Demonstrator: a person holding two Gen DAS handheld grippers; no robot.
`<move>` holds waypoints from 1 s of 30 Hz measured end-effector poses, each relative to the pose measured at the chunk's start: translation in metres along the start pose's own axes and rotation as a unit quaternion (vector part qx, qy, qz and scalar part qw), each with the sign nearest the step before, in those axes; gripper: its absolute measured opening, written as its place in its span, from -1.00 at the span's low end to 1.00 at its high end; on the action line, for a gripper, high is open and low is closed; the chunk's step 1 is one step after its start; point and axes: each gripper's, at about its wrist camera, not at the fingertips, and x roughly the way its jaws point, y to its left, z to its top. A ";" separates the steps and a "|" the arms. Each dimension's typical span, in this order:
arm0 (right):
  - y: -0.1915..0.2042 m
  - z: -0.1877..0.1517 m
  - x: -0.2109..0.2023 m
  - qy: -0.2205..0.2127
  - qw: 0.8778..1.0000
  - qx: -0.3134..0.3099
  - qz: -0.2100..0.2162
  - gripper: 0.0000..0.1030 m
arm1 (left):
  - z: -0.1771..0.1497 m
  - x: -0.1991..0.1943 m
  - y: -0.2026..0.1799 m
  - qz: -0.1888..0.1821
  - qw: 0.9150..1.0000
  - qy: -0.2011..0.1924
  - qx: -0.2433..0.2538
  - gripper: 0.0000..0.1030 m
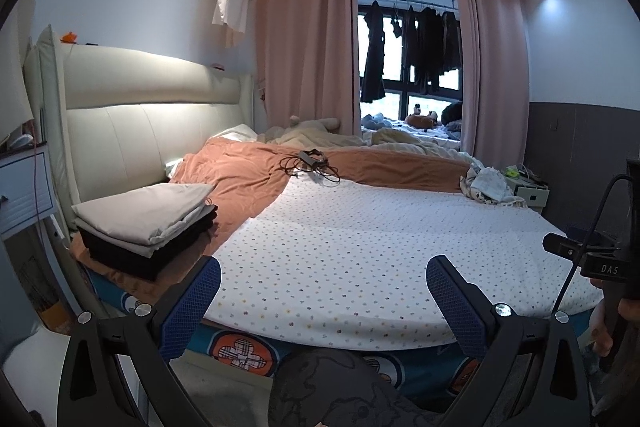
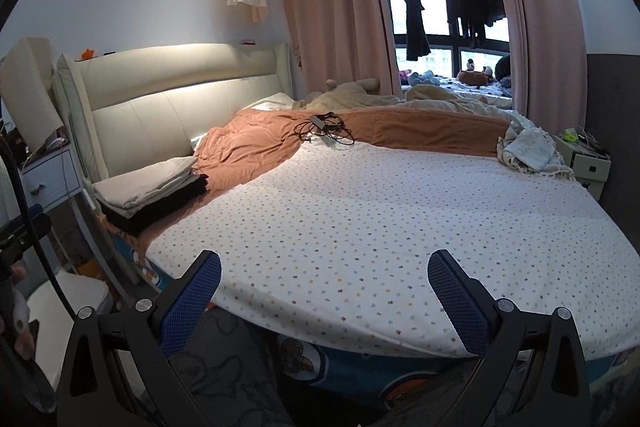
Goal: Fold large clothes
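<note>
The left gripper (image 1: 323, 277) is spread wide, its blue fingers (image 1: 192, 303) holding nothing. The right gripper (image 2: 324, 277) is just as wide open and also empty. Both hang in the air at the near edge of the bed (image 1: 400, 367), apart from any cloth.

Straight ahead, at twelve o'clock from each gripper, lies the dotted sheet (image 1: 380, 247), spread flat over the mattress; its near hem passes under the fingertips in both views. In the right wrist view the same dotted sheet (image 2: 380, 219) droops slightly over the bed edge at six o'clock.

At ten o'clock from the left gripper sits a stack of folded clothes (image 1: 148, 223), pale pieces on top of dark ones, resting on the orange blanket (image 1: 236, 171) close to the headboard (image 1: 132, 107). In the right wrist view the stack (image 2: 152, 191) sits well apart from the fingers, also at ten o'clock.

Farther off at twelve o'clock a black cable bundle (image 1: 312, 167) lies where the orange blanket meets the dotted sheet. At two o'clock a crumpled pale cloth (image 1: 490, 185) sits at the far right corner of the bed, beside a small white cabinet (image 1: 532, 193). Beyond, pink curtains (image 1: 308, 39) frame a window with dark clothes (image 1: 412, 47) hanging.
</note>
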 end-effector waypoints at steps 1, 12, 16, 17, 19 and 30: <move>-0.001 -0.001 -0.001 0.000 1.000 0.002 -0.001 1.00 | 0.000 0.000 0.001 0.001 1.000 0.001 0.001 0.99; -0.004 -0.001 -0.007 0.005 1.000 0.006 -0.006 1.00 | -0.001 -0.007 0.006 0.003 1.000 -0.004 -0.005 0.99; -0.008 -0.001 -0.010 0.003 1.000 0.010 -0.010 1.00 | -0.002 -0.008 0.006 0.004 1.000 -0.003 -0.003 0.99; -0.010 -0.002 -0.010 0.002 1.000 0.013 -0.010 1.00 | -0.002 -0.008 0.006 0.002 1.000 -0.003 -0.003 0.99; -0.012 -0.002 -0.010 0.003 1.000 0.019 -0.010 1.00 | -0.002 -0.009 0.006 0.001 1.000 -0.003 -0.002 0.99; -0.014 -0.003 -0.008 0.005 1.000 0.022 -0.010 1.00 | -0.001 -0.009 0.006 0.001 1.000 -0.003 -0.003 0.99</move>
